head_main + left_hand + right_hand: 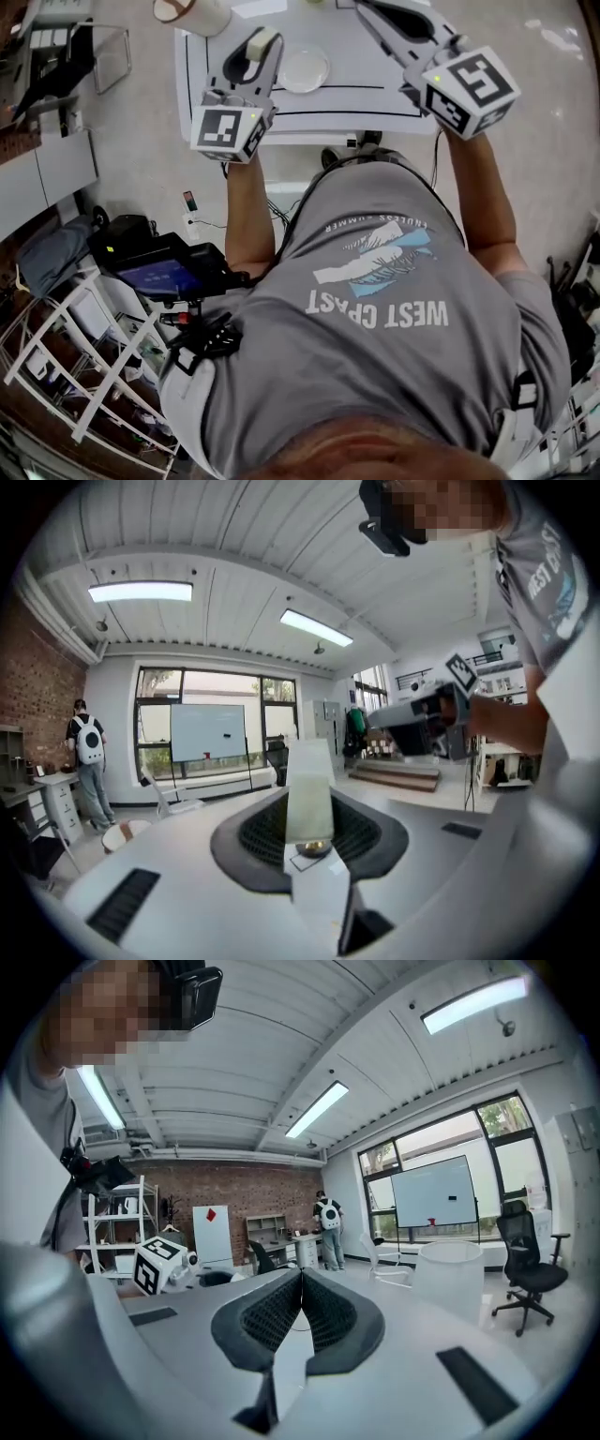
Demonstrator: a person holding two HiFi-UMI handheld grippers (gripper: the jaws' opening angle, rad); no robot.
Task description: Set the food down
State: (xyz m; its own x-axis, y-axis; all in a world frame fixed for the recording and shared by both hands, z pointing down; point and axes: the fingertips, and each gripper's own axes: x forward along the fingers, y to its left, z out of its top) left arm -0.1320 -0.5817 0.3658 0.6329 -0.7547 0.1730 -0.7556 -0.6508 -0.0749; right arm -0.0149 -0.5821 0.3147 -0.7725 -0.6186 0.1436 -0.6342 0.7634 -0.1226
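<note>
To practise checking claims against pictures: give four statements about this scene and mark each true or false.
1. The left gripper is closed on a pale piece of food. True.
2. The right gripper has its jaws wide apart. False: they are together, with nothing between them.
3. A round plate lies on the white table. True.
4. The food already lies on the plate. False: the plate is bare, and the food is in the left gripper.

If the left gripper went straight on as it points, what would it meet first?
Probably nothing near. The left gripper, shut on a pale slab of food, points nearly level across the white table; beyond lies open room, with a dark office chair far off. Depth is unclear.
</note>
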